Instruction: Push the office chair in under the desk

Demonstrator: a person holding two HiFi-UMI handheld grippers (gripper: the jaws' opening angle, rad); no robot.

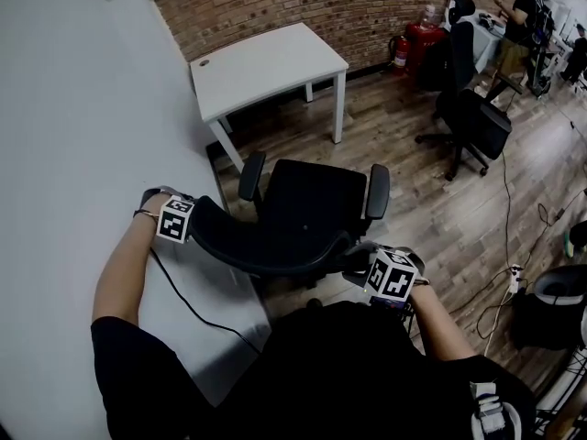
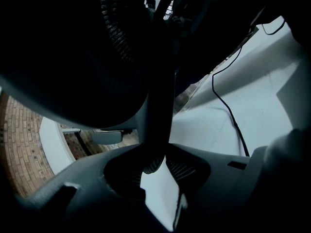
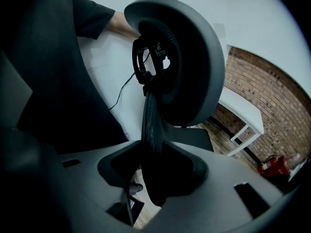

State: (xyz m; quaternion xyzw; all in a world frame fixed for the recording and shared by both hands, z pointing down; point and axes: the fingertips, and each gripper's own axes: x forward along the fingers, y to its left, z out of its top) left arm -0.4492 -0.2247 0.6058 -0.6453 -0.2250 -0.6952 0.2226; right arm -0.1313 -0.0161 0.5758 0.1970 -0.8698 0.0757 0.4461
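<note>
A black office chair (image 1: 312,200) stands in front of me, its seat facing a white desk (image 1: 266,62) further off by the brick wall. Its curved backrest (image 1: 266,250) runs between my two hands. My left gripper (image 1: 197,211) holds the backrest's left end; in the left gripper view the backrest's rim (image 2: 160,106) runs down between the jaws of the left gripper (image 2: 158,166). My right gripper (image 1: 353,259) grips the right end, and in the right gripper view the mesh rim (image 3: 150,115) fills the jaws of the right gripper (image 3: 153,171).
A white wall (image 1: 73,108) runs along the left, with a black cable (image 1: 193,305) against it. A second black office chair (image 1: 468,108), a red fire extinguisher (image 1: 400,51) and a person (image 1: 523,16) are at the back right. Cables (image 1: 504,273) lie on the wood floor.
</note>
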